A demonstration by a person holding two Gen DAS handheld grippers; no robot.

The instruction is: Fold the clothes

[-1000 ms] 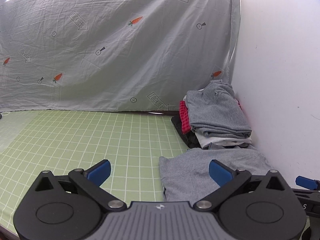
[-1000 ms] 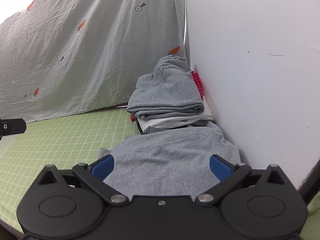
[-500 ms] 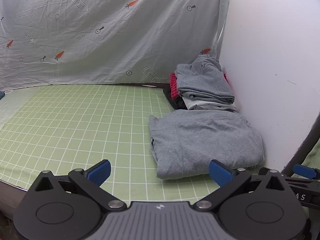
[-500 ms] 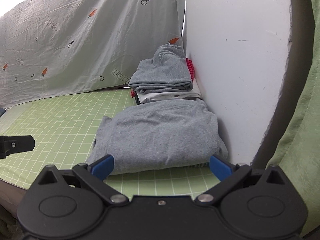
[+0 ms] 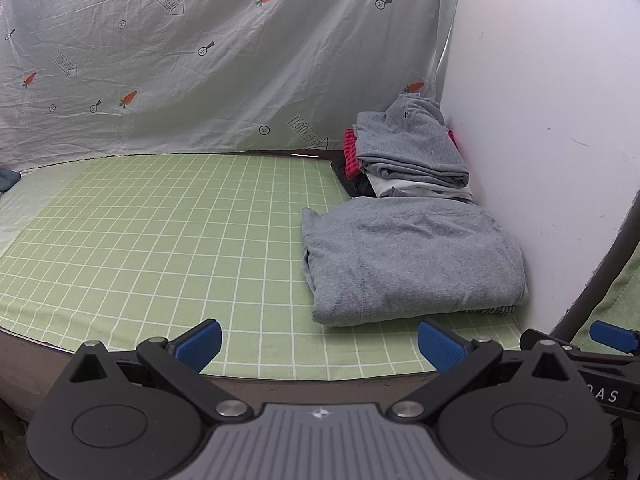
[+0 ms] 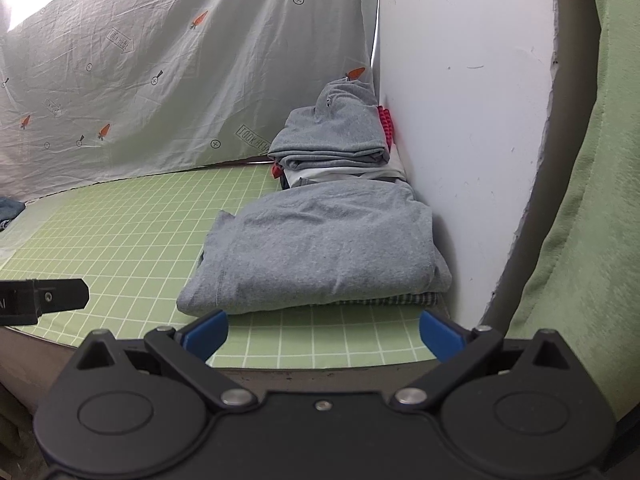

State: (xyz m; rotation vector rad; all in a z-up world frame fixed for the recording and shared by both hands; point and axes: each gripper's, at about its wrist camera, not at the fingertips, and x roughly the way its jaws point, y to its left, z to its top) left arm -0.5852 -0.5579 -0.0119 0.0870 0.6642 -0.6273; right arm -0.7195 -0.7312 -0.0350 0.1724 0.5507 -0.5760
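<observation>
I hold both grippers, left (image 5: pixel 319 344) and right (image 6: pixel 323 334), with fingers spread and empty, short of the folded grey shirt (image 5: pixel 408 256) on the bench (image 5: pixel 160 248).

Makeshift folding station; gridded mat (image 5: pixel 168 240), bedsheet backdrop (image 5: pixel 208 64)

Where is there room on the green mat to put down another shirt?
The green mat lies bare from the folded grey shirt across to the carrot-print sheet. The corner by the white wall is crowded: the clothes pile sits just behind that shirt.
</observation>
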